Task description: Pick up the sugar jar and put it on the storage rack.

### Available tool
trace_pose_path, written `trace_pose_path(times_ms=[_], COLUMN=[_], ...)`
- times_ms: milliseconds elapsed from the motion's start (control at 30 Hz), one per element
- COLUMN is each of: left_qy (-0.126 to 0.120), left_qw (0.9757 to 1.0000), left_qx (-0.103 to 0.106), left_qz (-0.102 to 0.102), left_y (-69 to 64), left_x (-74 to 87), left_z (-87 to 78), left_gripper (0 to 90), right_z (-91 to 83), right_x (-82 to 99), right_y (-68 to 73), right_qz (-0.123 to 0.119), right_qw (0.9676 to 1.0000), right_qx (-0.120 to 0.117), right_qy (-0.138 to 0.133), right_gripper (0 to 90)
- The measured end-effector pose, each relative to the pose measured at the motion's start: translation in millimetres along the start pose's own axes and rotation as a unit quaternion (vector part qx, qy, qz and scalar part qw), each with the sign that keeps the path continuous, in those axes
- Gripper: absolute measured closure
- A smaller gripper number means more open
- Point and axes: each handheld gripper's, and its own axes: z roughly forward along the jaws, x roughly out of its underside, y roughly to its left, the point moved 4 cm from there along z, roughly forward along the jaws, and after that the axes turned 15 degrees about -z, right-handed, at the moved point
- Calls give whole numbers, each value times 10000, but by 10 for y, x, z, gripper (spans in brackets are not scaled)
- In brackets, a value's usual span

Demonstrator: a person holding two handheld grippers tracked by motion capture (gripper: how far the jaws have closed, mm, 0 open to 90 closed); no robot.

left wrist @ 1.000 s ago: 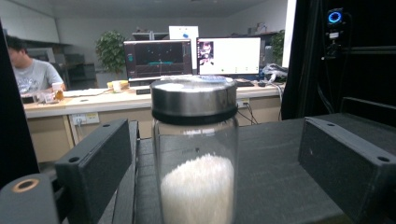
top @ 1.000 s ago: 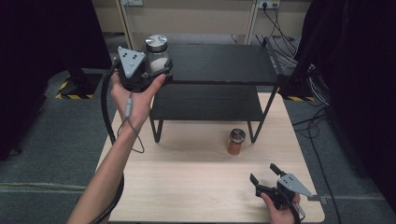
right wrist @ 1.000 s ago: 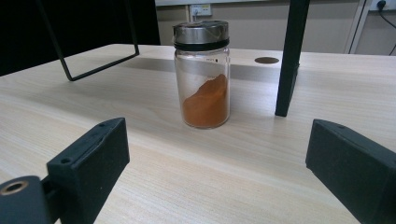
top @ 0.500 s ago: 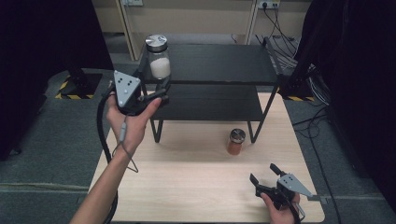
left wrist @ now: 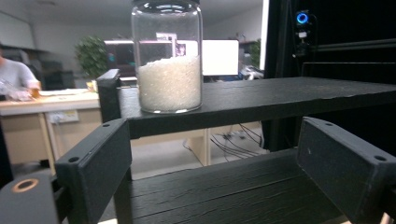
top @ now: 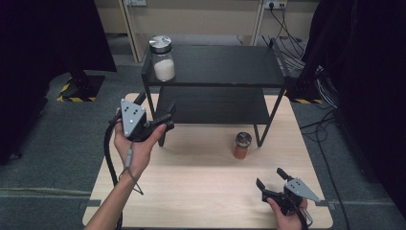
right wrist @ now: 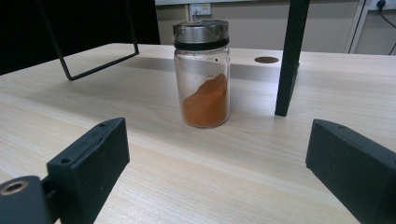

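The orange spice jar (top: 242, 145) stands upright on the table (top: 191, 187), centre-right of the frame, up-left of the empty, wide-open right tool (top: 274, 181), the nearer one; left tool (top: 164, 120) also gapes empty.

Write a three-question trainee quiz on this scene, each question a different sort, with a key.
1. True or false: the white jar stands on the rack's top shelf.
2. The orange jar stands: A) on the lower shelf, B) on the table, C) in a hand-held gripper.
3. Fill in: the jaws of the left hand-held gripper and the right hand-held gripper are both ____.

Key: 1 true; 2 B; 3 open.
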Motion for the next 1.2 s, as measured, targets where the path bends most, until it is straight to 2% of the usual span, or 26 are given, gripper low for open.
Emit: trace_pose_path(times_ms=[667,1033,1200], left_qy=[176,275,435], left_qw=[9993,9987,9981], left_qx=[103,43,19], left_qz=[-303,-427,-437], left_y=[111,184,206], left_x=[466,766,921], left_z=[-257,-416,-459], left_gripper=[101,103,104], right_z=[0,1,3], right_x=[-1,-5,-7], right_y=[9,12,14], right_qz=[-22,-35,-39], right_qw=[10000,10000,10000], right_qx=[13,14,17], right_qy=[2,13,22], right_gripper=[64,64,63])
